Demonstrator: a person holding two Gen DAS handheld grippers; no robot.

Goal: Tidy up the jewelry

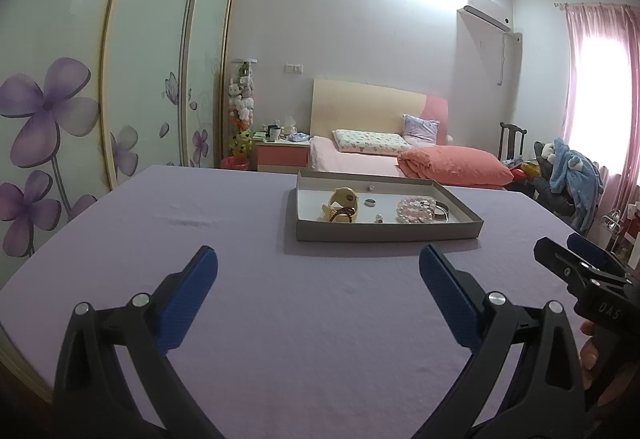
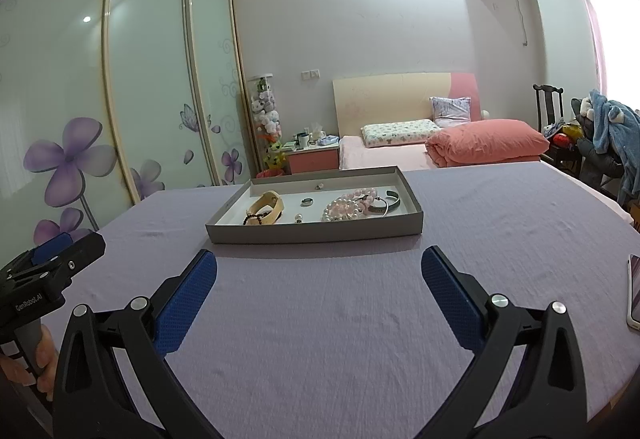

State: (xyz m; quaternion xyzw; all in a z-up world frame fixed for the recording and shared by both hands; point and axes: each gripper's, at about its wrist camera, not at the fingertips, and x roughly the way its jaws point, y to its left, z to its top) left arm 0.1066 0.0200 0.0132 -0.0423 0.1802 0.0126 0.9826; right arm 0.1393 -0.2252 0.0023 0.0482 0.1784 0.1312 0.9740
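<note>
both spread: left gripper (image 1: 318,271) and right gripper (image 2: 319,273) hover short of the jewelry tray (image 2: 312,231).

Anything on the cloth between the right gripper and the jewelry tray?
Nothing: in the right wrist view only bare purple tablecloth lies between the open right gripper and the gray tray. A phone sits off at the right edge.

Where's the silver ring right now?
The silver ring lies inside the grey tray, near its middle, between the beige band and the pink bead bracelets. The left wrist view shows it too.
</note>
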